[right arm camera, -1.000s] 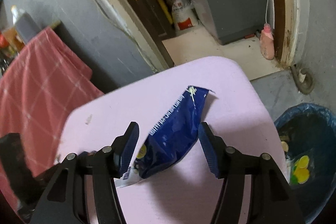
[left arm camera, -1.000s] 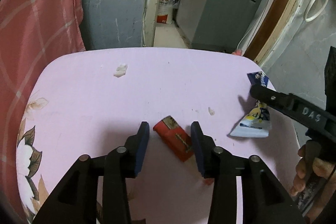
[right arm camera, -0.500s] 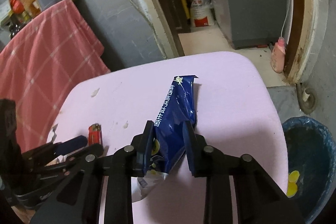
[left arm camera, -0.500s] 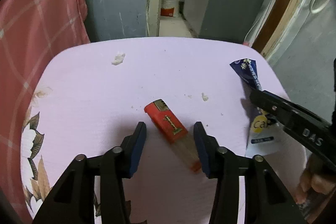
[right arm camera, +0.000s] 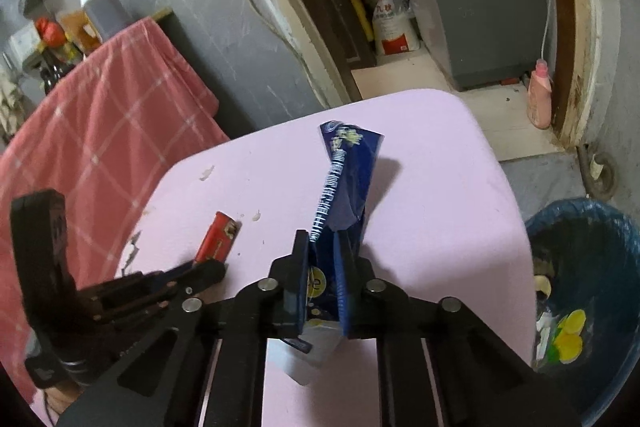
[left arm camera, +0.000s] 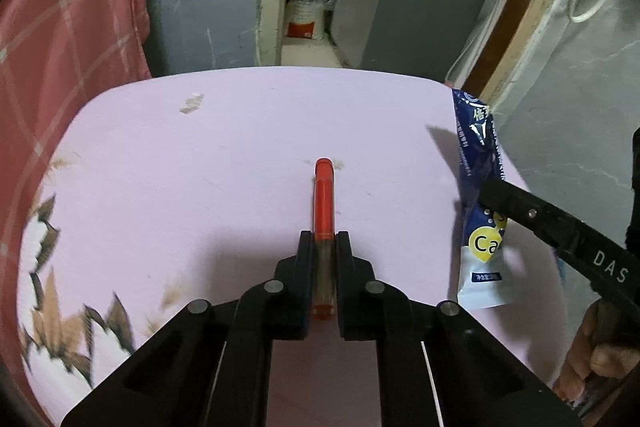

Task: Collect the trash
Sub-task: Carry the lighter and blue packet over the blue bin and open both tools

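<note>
Red lighter (left arm camera: 324,203) and crumpled blue wrapper (right arm camera: 344,183), each pinched edgewise.

"DAS" marks the right gripper (left arm camera: 494,193); "Ca" shows on the blue wrapper (left arm camera: 482,245).

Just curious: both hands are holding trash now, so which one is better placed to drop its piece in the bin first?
Probably the right gripper: its blue wrapper sits nearest the bin.

A pink table (left arm camera: 168,163) carries a red lighter (left arm camera: 324,195), a blue wrapper (left arm camera: 478,195) and a white scrap (left arm camera: 191,103).
</note>
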Tool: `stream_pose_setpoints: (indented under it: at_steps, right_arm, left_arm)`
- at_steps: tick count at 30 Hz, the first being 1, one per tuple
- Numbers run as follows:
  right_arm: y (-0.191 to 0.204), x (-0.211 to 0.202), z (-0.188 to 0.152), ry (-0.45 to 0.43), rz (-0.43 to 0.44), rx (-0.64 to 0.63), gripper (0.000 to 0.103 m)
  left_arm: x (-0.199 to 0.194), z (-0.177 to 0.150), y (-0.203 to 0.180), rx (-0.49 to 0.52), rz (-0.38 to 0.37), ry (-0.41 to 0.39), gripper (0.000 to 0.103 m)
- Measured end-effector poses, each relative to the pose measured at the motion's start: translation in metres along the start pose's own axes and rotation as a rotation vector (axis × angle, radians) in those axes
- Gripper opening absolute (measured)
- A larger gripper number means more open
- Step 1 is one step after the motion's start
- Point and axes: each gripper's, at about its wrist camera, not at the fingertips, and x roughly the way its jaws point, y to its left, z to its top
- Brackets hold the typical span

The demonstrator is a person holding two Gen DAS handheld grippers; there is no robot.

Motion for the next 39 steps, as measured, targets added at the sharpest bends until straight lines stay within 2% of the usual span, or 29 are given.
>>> stream_pose_setpoints:
  at_steps: [4,9,13,20,26,30,35,39]
  right_arm:
    - [-0.007,-0.016,-0.012,-0.051,0.009,0.012,0.007]
    - [-0.015,-0.047,-0.025,-0.166,-0.010,0.011,0.007]
    - [-0.021,-0.072,-0.035,-0.256,-0.060,-0.004,0.007]
    - [-0.042,-0.117,-0.051,-0.429,-0.170,-0.022,0.007]
    - [-0.069,-0.144,-0.051,-0.490,-0.285,-0.040,0.007]
    - [-0.089,-0.159,-0.053,-0.532,-0.315,-0.023,0.007]
    - [-0.107,-0.168,-0.057,-0.566,-0.349,-0.038,0.007]
    - [-0.121,-0.170,-0.062,-0.563,-0.361,-0.038,0.007]
  left_arm:
    - [-0.006,-0.007,-0.011,-0.003,-0.029,-0.028,0.007]
    - [-0.017,-0.016,-0.025,0.013,-0.068,-0.104,0.007]
    - [-0.026,-0.023,-0.050,0.041,-0.121,-0.198,0.007]
    - [-0.033,-0.031,-0.093,0.075,-0.226,-0.301,0.007]
    - [-0.031,-0.024,-0.136,0.076,-0.314,-0.315,0.007]
    - [-0.027,-0.018,-0.161,0.067,-0.354,-0.331,0.007]
    - [-0.021,-0.018,-0.185,0.062,-0.364,-0.379,0.007]
    - [-0.013,-0.020,-0.198,0.076,-0.337,-0.406,0.007]
